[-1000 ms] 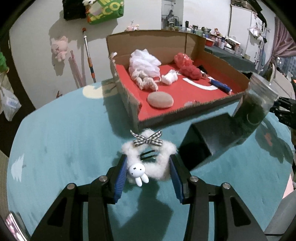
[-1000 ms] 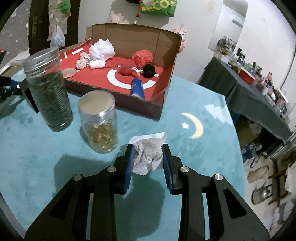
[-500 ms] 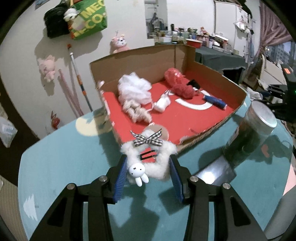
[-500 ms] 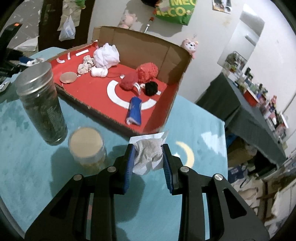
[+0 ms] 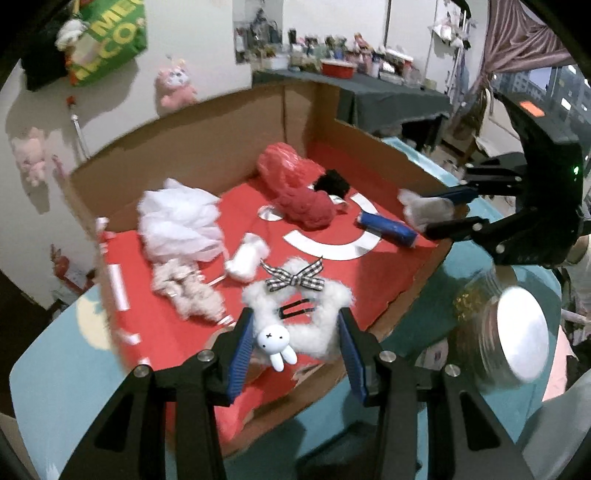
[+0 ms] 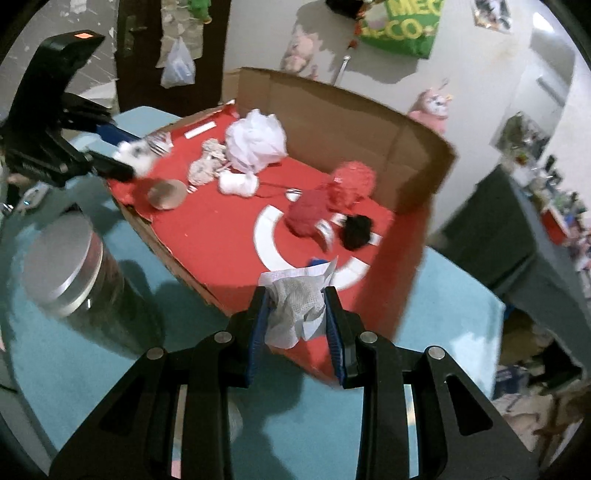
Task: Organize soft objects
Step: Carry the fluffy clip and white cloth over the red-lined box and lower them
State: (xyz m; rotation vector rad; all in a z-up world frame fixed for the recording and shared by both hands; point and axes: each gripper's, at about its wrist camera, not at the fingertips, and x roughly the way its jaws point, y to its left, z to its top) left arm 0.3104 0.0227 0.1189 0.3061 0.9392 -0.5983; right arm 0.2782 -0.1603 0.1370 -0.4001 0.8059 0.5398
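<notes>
My left gripper [image 5: 295, 343] is shut on a white fluffy hair accessory [image 5: 314, 321] with a checked bow and a small rabbit charm, held over the near edge of the cardboard box [image 5: 207, 147]. My right gripper [image 6: 297, 317] is shut on a crumpled white cloth [image 6: 295, 306], held over the box's near right corner [image 6: 413, 258]; it also shows in the left wrist view [image 5: 424, 210]. On the box's red floor lie a white mesh puff [image 5: 181, 221], a red mesh ball [image 5: 303, 203], a black pompom [image 6: 356, 229] and a blue roll [image 5: 388, 229].
A steel-lidded glass jar [image 6: 70, 269] stands on the teal tablecloth left of the box; another lidded jar [image 5: 517, 343] shows at the right of the left wrist view. Pink plush toys [image 5: 173, 85] and a green bag [image 6: 402, 26] hang on the wall behind.
Both grippers have risen and moved forward over the box, each still holding its item. The jars have dropped lower and to the side in both views.
</notes>
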